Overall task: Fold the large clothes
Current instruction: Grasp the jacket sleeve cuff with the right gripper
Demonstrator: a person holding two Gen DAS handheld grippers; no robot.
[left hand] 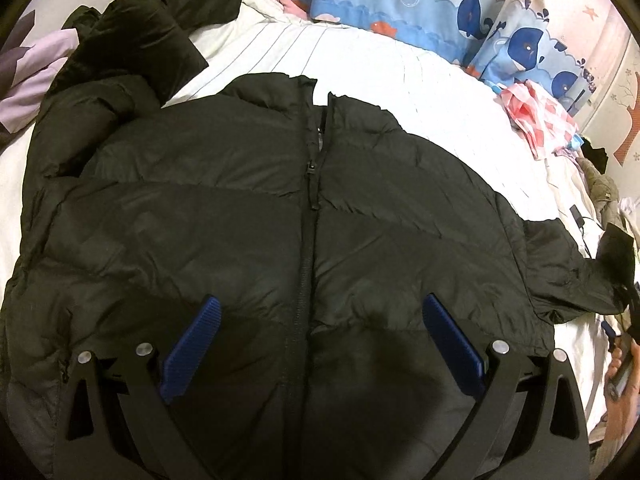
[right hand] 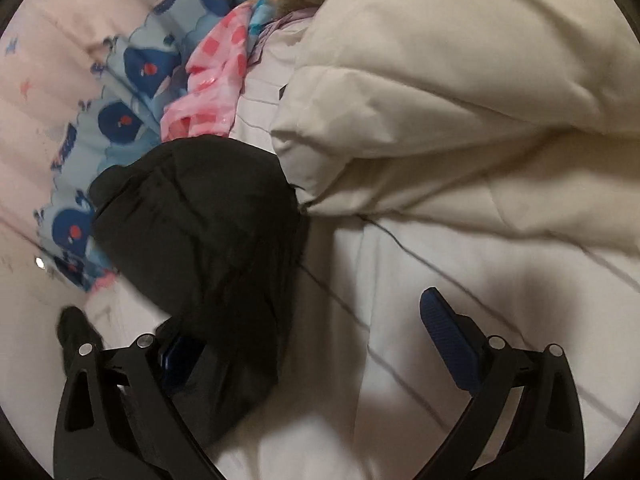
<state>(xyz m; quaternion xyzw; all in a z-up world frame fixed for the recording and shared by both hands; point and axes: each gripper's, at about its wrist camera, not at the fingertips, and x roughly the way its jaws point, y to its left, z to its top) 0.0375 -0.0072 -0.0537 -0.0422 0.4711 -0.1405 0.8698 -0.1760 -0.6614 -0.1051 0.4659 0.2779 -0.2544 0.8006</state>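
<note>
A black puffer jacket [left hand: 248, 216] lies front up on the white striped bed sheet [left hand: 360, 64], zip closed down the middle. Its left sleeve [left hand: 132, 36] is bunched at the upper left; its right sleeve [left hand: 568, 268] stretches to the right. My left gripper [left hand: 320, 312] is open above the jacket's lower front, empty. My right gripper [right hand: 316, 320] is open; the black sleeve end [right hand: 200, 232] lies draped over its left finger, the blue pad [right hand: 178, 360] partly hidden. The right finger [right hand: 448, 336] is apart from the cloth.
A cream duvet [right hand: 460, 80] is heaped at the right of the sleeve. A blue whale-print blanket [left hand: 440, 8] and a pink checked cloth [left hand: 540, 116] lie along the far edge. A thin black cable [right hand: 360, 304] crosses the sheet. Purple cloth [left hand: 36, 76] sits far left.
</note>
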